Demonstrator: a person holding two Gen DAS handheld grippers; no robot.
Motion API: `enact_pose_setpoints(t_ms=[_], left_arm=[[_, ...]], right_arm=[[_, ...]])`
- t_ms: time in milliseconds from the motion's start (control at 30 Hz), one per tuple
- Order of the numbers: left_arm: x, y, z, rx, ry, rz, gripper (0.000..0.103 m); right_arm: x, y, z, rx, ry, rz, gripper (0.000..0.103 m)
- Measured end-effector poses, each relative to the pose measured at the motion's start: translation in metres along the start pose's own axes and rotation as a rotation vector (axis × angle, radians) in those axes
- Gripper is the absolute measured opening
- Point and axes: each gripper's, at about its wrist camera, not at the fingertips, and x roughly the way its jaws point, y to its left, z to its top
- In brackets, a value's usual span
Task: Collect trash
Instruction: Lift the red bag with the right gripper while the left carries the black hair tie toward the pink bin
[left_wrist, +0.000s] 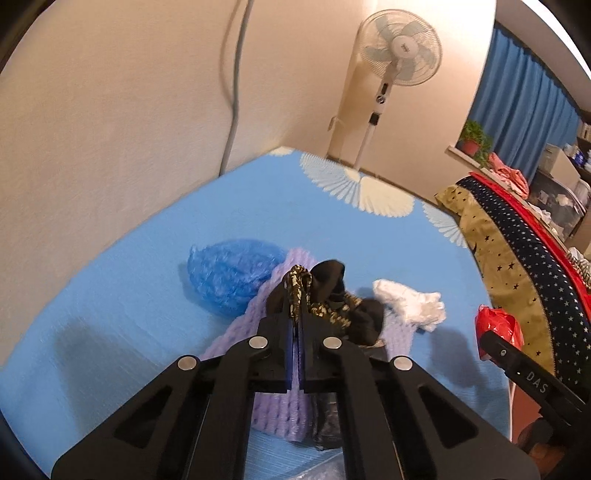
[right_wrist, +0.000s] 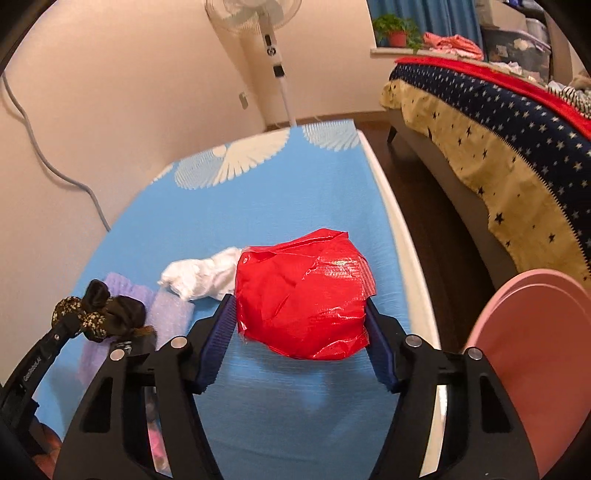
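My left gripper (left_wrist: 295, 295) is shut on a black wrapper with gold speckles (left_wrist: 332, 299), held a little above the blue table (left_wrist: 129, 295); it also shows in the right wrist view (right_wrist: 99, 314). My right gripper (right_wrist: 299, 299) is shut on a crumpled red plastic bag (right_wrist: 303, 291), also visible at the right of the left wrist view (left_wrist: 498, 326). A crumpled white tissue (left_wrist: 410, 301) (right_wrist: 203, 275), a purple foam sheet (left_wrist: 277, 410) (right_wrist: 166, 306) and a blue plastic bag (left_wrist: 229, 277) lie on the table.
A pink bin (right_wrist: 535, 362) stands at the right below the table edge. A bed with a star-patterned cover (right_wrist: 498, 140) is further right. A standing fan (left_wrist: 399, 51) and a grey cable (left_wrist: 236, 81) are by the wall behind.
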Motion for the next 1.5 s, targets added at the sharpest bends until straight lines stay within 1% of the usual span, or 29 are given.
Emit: enact_pose_setpoints(t_ms=[167,333,567,767,1233,1500], left_arm=[[-0.018,-0.014,0.007,0.058,-0.048,-0.029,0.001],[-0.037,-0.022,0.012,0.094,-0.084,-0.056,0.001],[-0.063,-0.029,0.013,0.122,-0.105,-0.108,0.001],[-0.078,-0.04,0.006,0.161,-0.085,-0.177,0.001],[-0.089,-0.063,-0.011,0.238,-0.046,-0.275,0.001],[-0.09,-0.073,-0.015,0.266,-0.033,-0.315,0.001]], right_arm=[[-0.03,-0.001,-0.001,-0.018,-0.046,-0.01,0.065],[-0.064,-0.002,-0.003,-0.05,-0.096,-0.03,0.065],[-0.103,-0.005,-0.009,-0.079,-0.136,-0.065,0.065],[-0.135,-0.01,-0.016,-0.096,-0.166,-0.095,0.065],[-0.195,-0.043,-0.027,-0.076,-0.217,-0.158,0.065],[-0.213,-0.059,-0.031,-0.045,-0.22,-0.18,0.065]])
